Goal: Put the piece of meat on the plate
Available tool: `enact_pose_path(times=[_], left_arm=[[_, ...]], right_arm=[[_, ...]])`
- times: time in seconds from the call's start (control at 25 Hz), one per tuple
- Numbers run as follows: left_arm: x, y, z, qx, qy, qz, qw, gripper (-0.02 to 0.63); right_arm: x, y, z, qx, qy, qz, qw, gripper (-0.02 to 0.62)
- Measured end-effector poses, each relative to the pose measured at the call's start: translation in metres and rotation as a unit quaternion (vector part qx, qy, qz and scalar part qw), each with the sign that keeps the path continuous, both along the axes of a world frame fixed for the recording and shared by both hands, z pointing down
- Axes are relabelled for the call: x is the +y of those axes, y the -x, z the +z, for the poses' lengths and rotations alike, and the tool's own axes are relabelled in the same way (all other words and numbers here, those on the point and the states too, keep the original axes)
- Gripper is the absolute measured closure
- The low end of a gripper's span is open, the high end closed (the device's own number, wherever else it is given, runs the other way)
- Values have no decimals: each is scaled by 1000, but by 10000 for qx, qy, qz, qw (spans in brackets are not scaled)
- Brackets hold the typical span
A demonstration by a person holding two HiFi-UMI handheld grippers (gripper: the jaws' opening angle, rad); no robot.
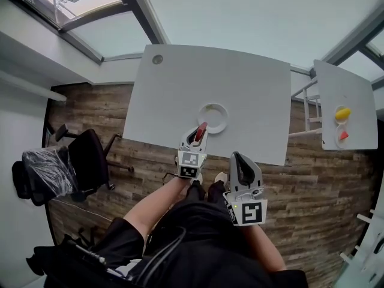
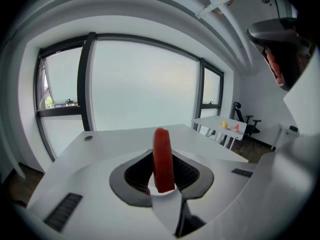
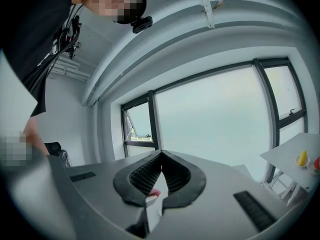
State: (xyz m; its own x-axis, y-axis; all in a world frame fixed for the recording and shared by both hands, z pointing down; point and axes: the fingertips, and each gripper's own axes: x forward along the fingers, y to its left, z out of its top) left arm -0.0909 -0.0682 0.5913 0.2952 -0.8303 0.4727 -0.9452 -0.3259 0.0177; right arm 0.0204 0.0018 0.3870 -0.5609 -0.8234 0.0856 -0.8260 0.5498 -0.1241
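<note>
My left tongs [image 1: 199,135] are clamped on the piece of meat [image 1: 202,128]. In the left gripper view the red slab [image 2: 162,159] stands on edge between the two dark pads, which press on its flat sides. Its rounded top sticks up well above the jaws.

From the head view, the meat sits over the near part of the white bench [image 1: 240,77], just beside the near-left rim of the plate [image 1: 226,114]. From that angle it seems to touch or slightly overlap the rim, but I cannot tell how high above the bench it hangs. The plate is white and round, and its centre is bare.

My right tongs [image 1: 242,161] are off the bench, over the wooden floor [image 1: 312,185], nearer to me than the left pair and to the right of them. In the right gripper view their pads [image 3: 150,176] meet at the tips with nothing gripped between them.

A second white bench [image 1: 354,83] stands well apart to the right, with a yellow thing [image 1: 342,113] and a red thing [image 1: 343,135] on it.
</note>
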Motion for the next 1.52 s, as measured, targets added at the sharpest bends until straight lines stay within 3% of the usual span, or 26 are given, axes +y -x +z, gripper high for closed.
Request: enact_pose_path(times=[0.12,0.24,0.4,0.56,0.76,0.92,1.16,1.32,1.52], left_arm=[[-9,-3,11,-251,182,111,9995,515],[-16,-9,26,-124,383,191,9990,515],[-28,4,52,-8,551,-136,9984,515],[-38,-2,78,-9,732,-114,9972,515],[-51,-4,102,-307,849,43,9959,515],[-58,1,126,-762,1196,16,9899,515],[-69,-6,150,-810,1536,-57,9848,515],[-69,-7,158,-956,1611,-42,9823,515],[-70,-13,155,-1057,1407,189,9842,514]], right_arm=[[-3,-6,9,17,94,71,9999,592],[-3,-6,12,62,135,99,9998,592],[-4,-6,12,118,143,64,9998,592],[-9,-18,21,168,312,186,9992,592],[-10,-16,29,182,476,271,9983,592],[-11,-15,34,257,562,250,9978,592],[-15,-45,41,320,677,632,9952,592],[-19,-60,42,345,709,796,9937,593],[-21,-52,44,384,754,757,9935,592]])
